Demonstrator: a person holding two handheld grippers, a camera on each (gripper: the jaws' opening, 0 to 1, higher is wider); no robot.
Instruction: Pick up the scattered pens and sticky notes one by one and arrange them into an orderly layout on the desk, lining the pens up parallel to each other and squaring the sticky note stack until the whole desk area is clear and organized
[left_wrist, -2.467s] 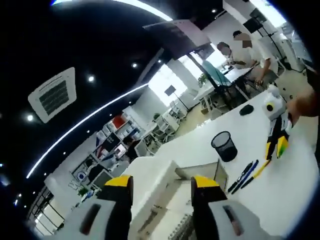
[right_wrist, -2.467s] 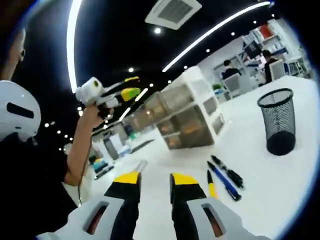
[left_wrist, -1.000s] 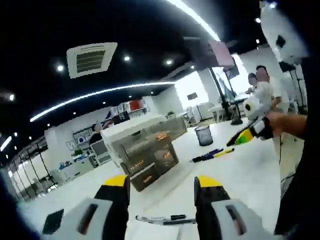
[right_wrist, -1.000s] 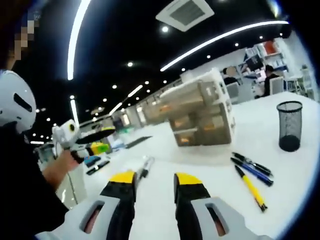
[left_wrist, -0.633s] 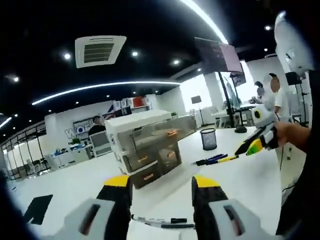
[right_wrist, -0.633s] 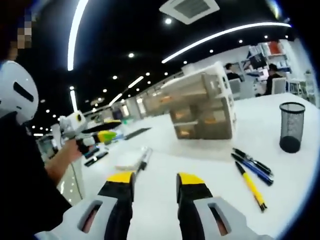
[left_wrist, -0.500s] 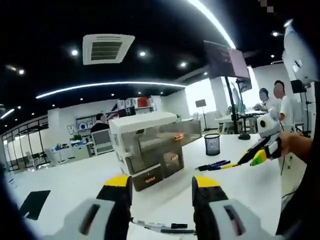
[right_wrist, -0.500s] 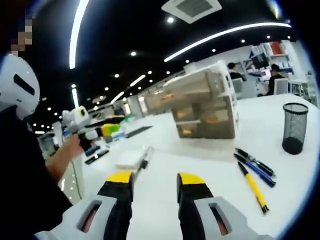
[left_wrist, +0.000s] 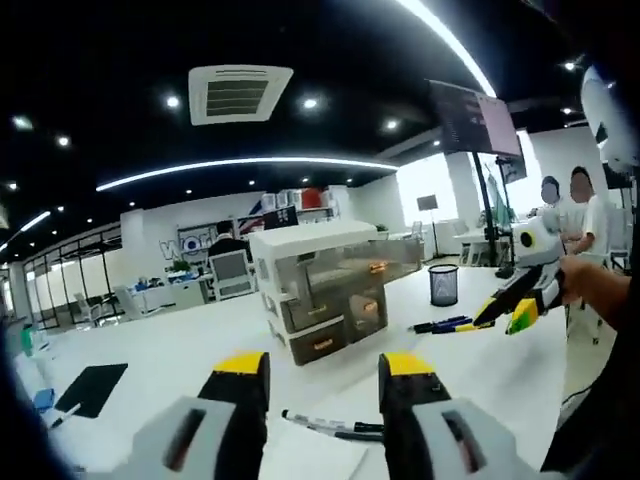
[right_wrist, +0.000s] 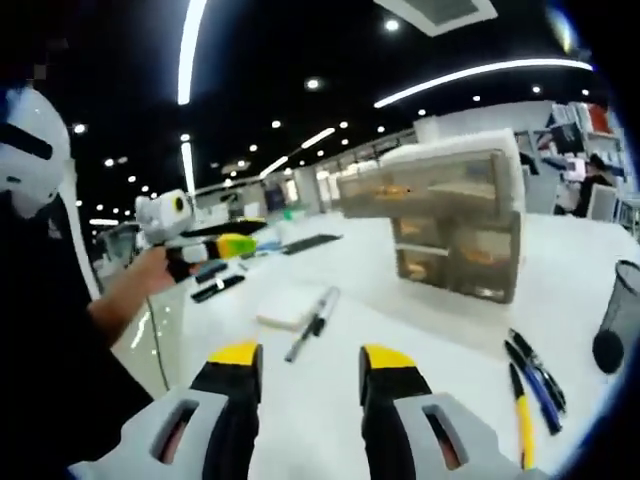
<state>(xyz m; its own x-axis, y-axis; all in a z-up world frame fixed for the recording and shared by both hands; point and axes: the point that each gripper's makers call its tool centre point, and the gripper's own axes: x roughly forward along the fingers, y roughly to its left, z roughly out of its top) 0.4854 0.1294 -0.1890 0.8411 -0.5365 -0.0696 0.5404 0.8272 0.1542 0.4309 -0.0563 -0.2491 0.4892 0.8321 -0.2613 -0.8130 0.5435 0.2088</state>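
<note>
In the left gripper view my left gripper (left_wrist: 322, 378) is open and held above the white desk, with nothing between its jaws. A silver and black pen (left_wrist: 331, 425) lies on the desk beyond them. Further right several pens (left_wrist: 445, 325) lie side by side, and my right gripper (left_wrist: 512, 305) hangs over them in a person's hand. In the right gripper view my right gripper (right_wrist: 312, 368) is open and holds nothing. Ahead of it a white sticky note pad (right_wrist: 288, 305) touches the silver pen (right_wrist: 312, 325). Dark pens (right_wrist: 535, 375) and a yellow pen (right_wrist: 523, 415) lie at the right. My left gripper (right_wrist: 215, 245) is at the left.
A plastic drawer unit (left_wrist: 320, 290) (right_wrist: 450, 225) stands at the back of the desk. A black mesh cup (left_wrist: 443, 285) (right_wrist: 620, 320) stands beyond the pens. Dark flat items (right_wrist: 215, 287) lie near the desk's far left edge. People stand in the background.
Both views have swung sideways and lowered a little with the hands. The mesh cup now sits at the right gripper view's edge. The pens and pad lie where they were.
</note>
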